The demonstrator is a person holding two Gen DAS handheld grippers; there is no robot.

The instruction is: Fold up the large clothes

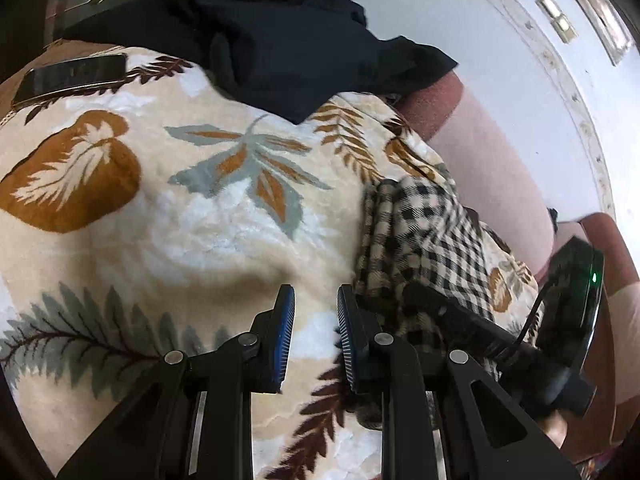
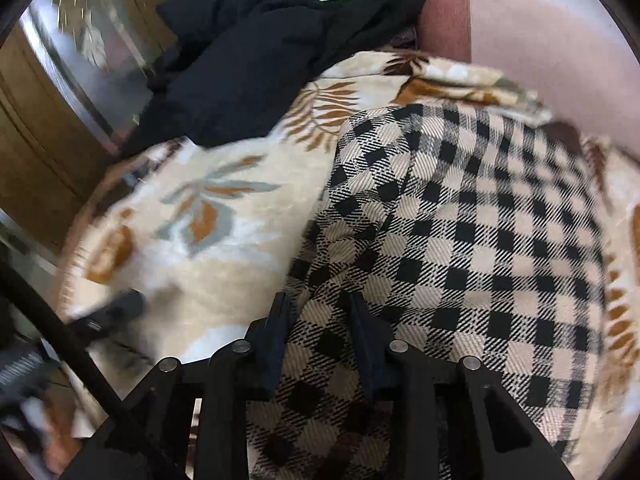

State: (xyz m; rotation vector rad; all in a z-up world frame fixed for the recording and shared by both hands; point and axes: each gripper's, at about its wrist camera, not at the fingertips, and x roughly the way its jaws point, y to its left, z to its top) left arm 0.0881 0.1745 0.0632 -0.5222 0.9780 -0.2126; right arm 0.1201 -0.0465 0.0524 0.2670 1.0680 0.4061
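Observation:
A black-and-beige checked garment (image 2: 480, 220) lies spread on a leaf-patterned blanket (image 2: 224, 248). My right gripper (image 2: 318, 302) sits low over the garment's near left part. Its fingers stand apart, and checked cloth shows in the gap without being pinched. In the left wrist view the same garment (image 1: 424, 220) lies bunched at the right, with the right gripper's black body (image 1: 572, 300) resting on it. My left gripper (image 1: 316, 296) hovers over the bare blanket (image 1: 180, 220) just left of the garment. Its blue pads (image 1: 282, 340) are a little apart with nothing between them.
A heap of dark clothing (image 1: 280, 40) (image 2: 248, 64) lies at the far side of the blanket. A phone (image 1: 72, 76) rests at the far left. A pink padded rest (image 1: 492, 168) (image 2: 552, 40) borders the right, and a wooden door (image 2: 36, 152) stands at the left.

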